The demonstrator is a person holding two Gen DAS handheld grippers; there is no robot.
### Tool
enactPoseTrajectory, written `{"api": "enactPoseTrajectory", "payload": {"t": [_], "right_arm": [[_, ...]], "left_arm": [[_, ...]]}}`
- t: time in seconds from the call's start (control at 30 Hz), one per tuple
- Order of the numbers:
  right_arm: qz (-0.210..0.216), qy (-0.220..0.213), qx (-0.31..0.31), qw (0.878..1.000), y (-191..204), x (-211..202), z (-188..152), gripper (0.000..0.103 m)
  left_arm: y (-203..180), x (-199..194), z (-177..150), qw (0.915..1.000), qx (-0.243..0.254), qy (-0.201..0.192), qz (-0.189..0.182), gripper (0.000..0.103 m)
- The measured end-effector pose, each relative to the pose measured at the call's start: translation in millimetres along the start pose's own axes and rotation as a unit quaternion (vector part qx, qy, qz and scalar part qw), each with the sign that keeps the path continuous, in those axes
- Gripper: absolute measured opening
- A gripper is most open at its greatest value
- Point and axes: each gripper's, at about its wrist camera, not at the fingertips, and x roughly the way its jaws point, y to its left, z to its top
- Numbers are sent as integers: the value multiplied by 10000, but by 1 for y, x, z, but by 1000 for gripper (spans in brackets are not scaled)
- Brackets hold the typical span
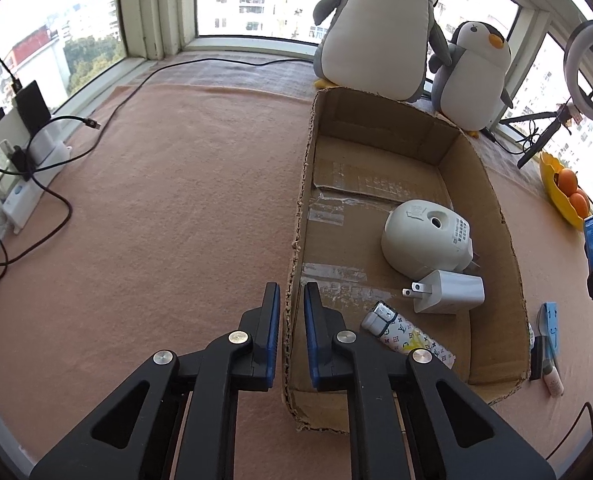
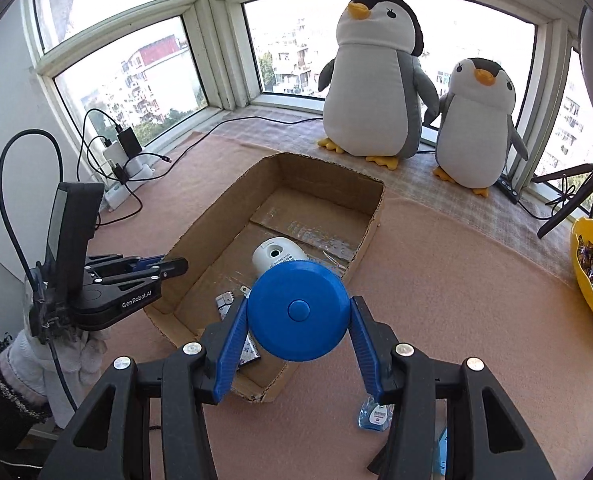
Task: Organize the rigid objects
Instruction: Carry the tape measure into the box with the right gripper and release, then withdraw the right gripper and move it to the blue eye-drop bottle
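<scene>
The cardboard box [image 1: 492, 216] sits on the pink-covered desk [image 1: 176, 200] and already holds three things: a white rounded plug-in device [image 1: 420, 236] mid-box, a white USB charger [image 1: 448, 290] just in front of it and touching it, and a patterned lighter [image 1: 408, 338] near the front left wall. So the sorting looks well under way.

The right gripper [image 2: 298, 316] has its jaws clamped on a round blue disc with a centre button, probably a tape measure [image 2: 298, 312], held above the near end of the box; it seems next to go in.

The left gripper [image 1: 292, 332] straddles the box's left wall, one finger outside and one inside, jaws narrowly apart with the cardboard between them; whether they actually pinch the wall, I cannot tell. It appears to be steadying the box.

Still left out on the desk, to the right of the box: a small pale tube [image 1: 552, 380] beside a dark item, a blue-and-white packet [image 1: 550, 320], and a small clear blue piece [image 2: 372, 416] near the right gripper.
</scene>
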Motion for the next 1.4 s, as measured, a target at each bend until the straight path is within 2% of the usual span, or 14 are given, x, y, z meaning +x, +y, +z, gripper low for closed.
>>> {"api": "enactPoseTrajectory", "payload": {"t": [0.07, 0.7, 0.87, 1.0, 1.4], "right_arm": [[15, 28, -49, 10000, 7, 7, 1, 46], [62, 318, -245, 9992, 35, 52, 4, 46], [162, 330, -266, 9990, 37, 55, 6, 47], [179, 293, -251, 9991, 38, 54, 7, 55], [186, 187, -51, 9996, 24, 38, 4, 55]], "left_arm": [[0, 1, 0, 10000, 2, -10, -12, 7], [-2, 5, 0, 9999, 87, -63, -14, 5], [-2, 5, 1, 9999, 85, -64, -15, 5], [-2, 5, 1, 9999, 93, -66, -7, 6], [-1, 4, 0, 9999, 116, -66, 34, 5]]}}
